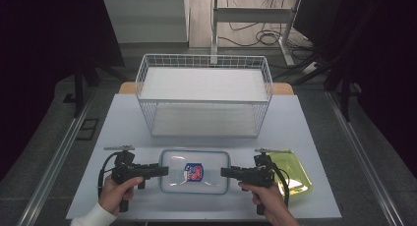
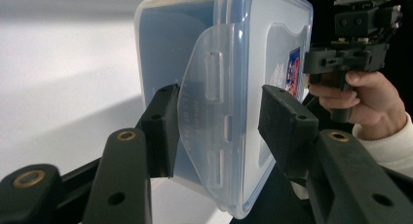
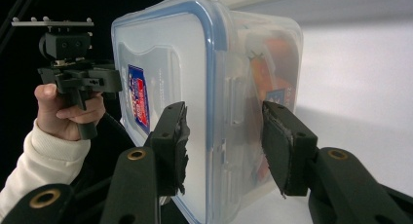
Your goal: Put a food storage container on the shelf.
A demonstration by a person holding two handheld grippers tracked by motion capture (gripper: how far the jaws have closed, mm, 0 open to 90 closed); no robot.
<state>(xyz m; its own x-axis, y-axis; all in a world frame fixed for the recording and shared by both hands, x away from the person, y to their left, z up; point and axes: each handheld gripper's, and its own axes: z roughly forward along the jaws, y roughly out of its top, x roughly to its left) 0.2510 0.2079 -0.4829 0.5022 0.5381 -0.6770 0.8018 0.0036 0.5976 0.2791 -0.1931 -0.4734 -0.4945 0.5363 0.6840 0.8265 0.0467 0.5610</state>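
The clear rectangular plastic container with a blue-rimmed lid and a red-and-blue label (image 1: pixel 194 171) lies flat on the pale grey table (image 1: pixel 123 123), near its front edge, and serves as the landmark. At the container's left end, the left gripper (image 1: pixel 162 171) reaches in level; in the left gripper view its jaws straddle the container's translucent locking flap (image 2: pixel 207 117), one pad touching the flap's edge, the other standing just off the lid side, so whether it grips I cannot tell. Behind the container stands a white wire basket (image 1: pixel 204 96). At the container's right end, the right gripper (image 1: pixel 225 172) faces the left one, its jaws half apart on either side of that end; contact is unclear. Just right of the container, behind the right hand, lies a yellow translucent square lid (image 1: pixel 295 174).
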